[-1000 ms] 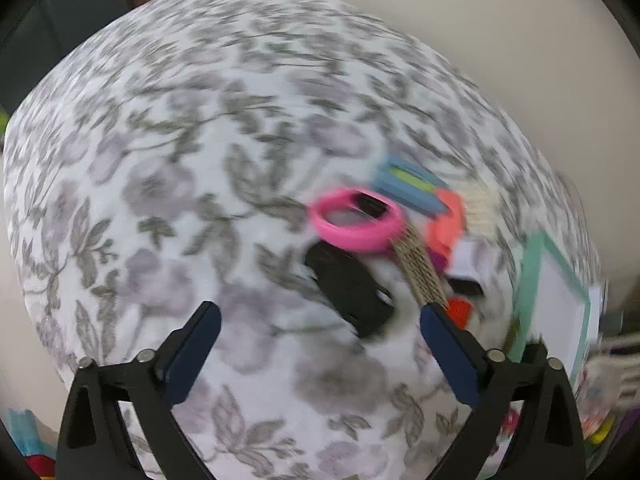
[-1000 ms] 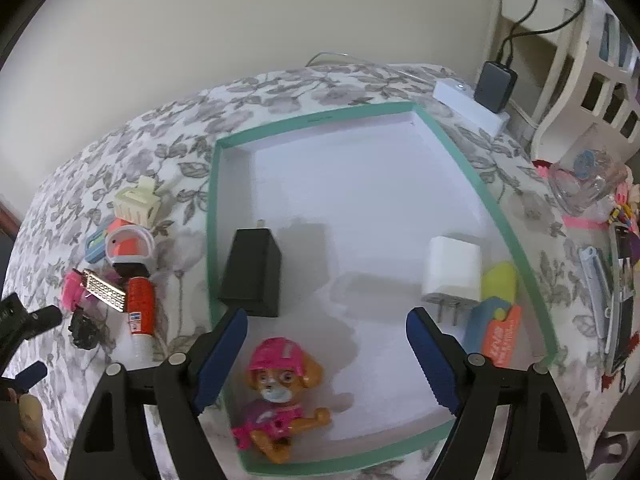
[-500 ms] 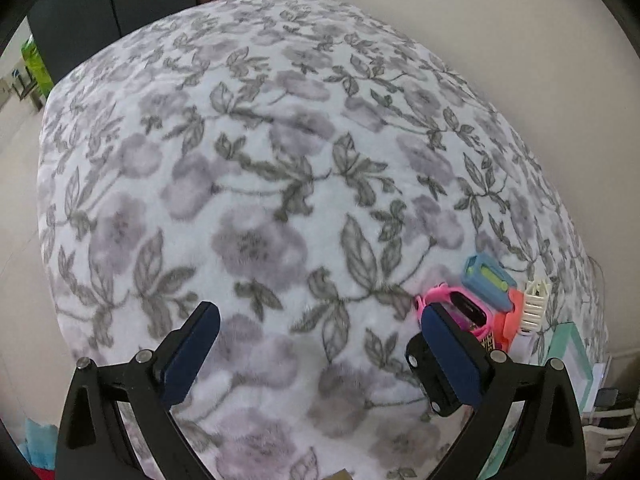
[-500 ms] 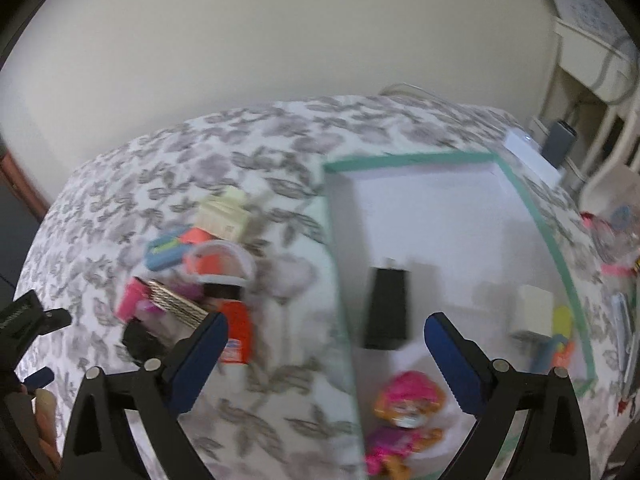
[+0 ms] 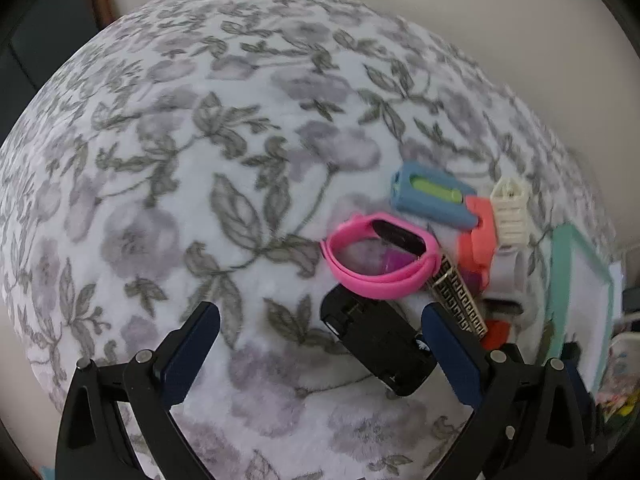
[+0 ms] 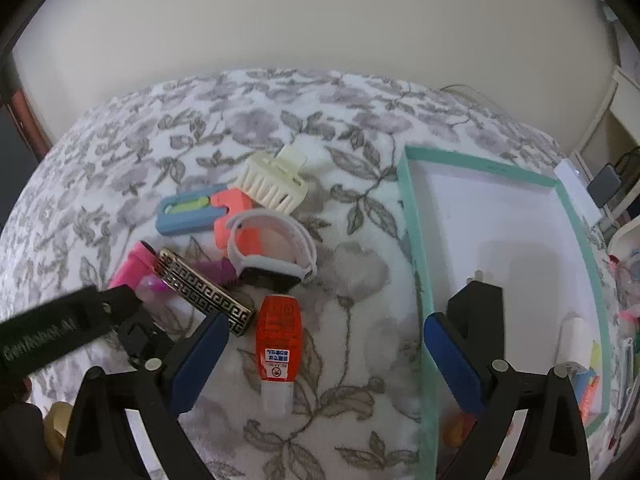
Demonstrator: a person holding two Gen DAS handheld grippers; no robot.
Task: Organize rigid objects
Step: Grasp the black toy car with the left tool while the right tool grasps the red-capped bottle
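A pile of small things lies on the flowered bedspread: a pink band (image 5: 380,256), a black clip (image 5: 380,348), a blue case (image 5: 432,196), a cream hair claw (image 6: 272,180), a white watch band (image 6: 272,248), a gold patterned bar (image 6: 204,290) and an orange glue stick (image 6: 276,340). My left gripper (image 5: 320,314) is open above the black clip, which sits by its right finger. My right gripper (image 6: 326,322) hovers over the glue stick. Its jaws are closing but stand wide, touching nothing. The left gripper's black body (image 6: 68,320) shows at the right view's left edge.
A teal-rimmed white tray (image 6: 416,248) lies right of the pile and holds a black charger (image 6: 480,304), a white charger (image 6: 574,338) and small coloured items. A wall runs behind the bed. Cluttered furniture with cables stands at the far right.
My right gripper has moved left from over the tray to over the pile. The left view swung out over bare bedspread, then came back down close to the pink band and black clip.
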